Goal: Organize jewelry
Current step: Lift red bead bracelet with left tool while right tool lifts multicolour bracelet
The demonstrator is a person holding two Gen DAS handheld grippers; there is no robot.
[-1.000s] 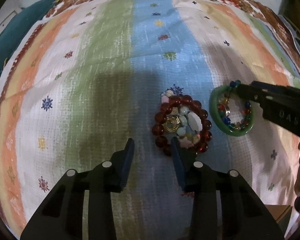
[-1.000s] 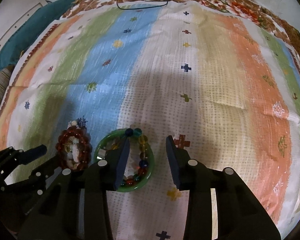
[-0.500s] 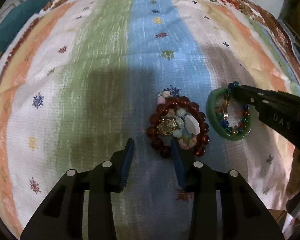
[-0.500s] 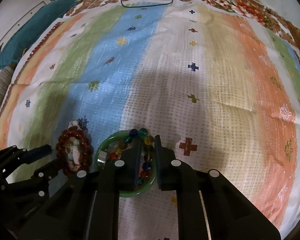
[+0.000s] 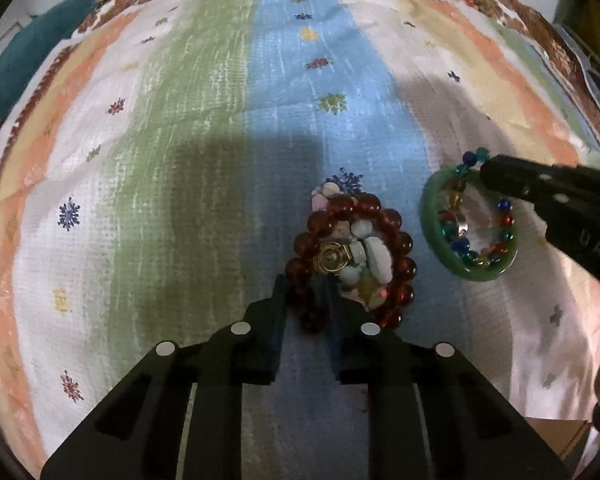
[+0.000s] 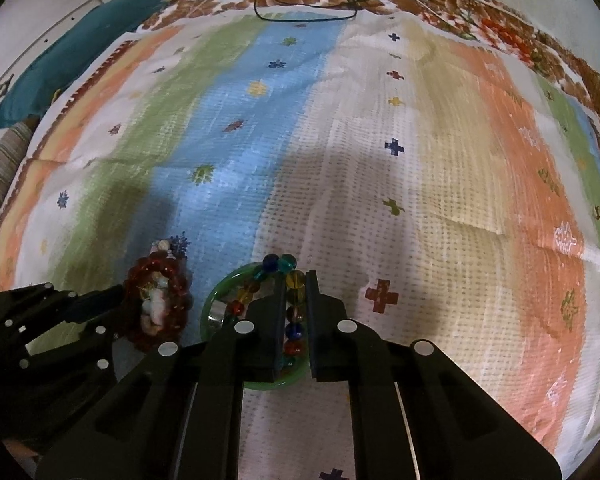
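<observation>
Lower centre of both views, on the striped cloth: left gripper jaws closing around the red bead bracelet; right gripper nearly shut, pinching the multicoloured bead bracelet over the green bangle; presumably to lift each separately.

A wide stretch of striped cloth lies open far and right. Near left, the red bead bracelet and green bangle crowd together; a black cord lines the far edge.
</observation>
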